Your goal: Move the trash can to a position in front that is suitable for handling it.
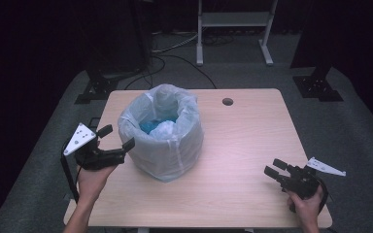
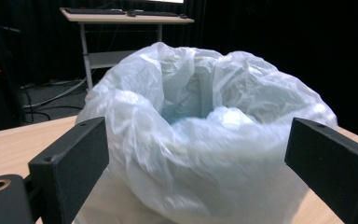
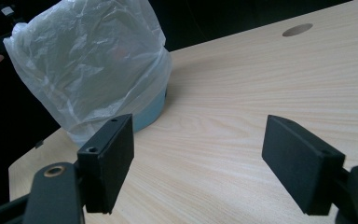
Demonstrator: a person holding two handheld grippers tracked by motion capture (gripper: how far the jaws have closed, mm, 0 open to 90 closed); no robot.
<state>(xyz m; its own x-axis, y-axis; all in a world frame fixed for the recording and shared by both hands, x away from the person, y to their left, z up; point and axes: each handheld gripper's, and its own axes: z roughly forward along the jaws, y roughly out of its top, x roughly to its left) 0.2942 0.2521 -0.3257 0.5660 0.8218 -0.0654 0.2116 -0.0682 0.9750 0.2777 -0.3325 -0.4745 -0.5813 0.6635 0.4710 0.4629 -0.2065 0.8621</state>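
Left gripper (image 1: pixel 119 138), jaws wide apart, sits just left of the bag-lined bin (image 1: pixel 161 131) at frame centre; right gripper (image 1: pixel 273 167), also gaping, rests lower right on the worktop (image 1: pixel 243 141).

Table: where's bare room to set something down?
The table is bare between the bagged bin and the right gripper, back to the cable hole, and along the near edge between the hands. The left side is crowded: the left gripper sits close beside the bin.
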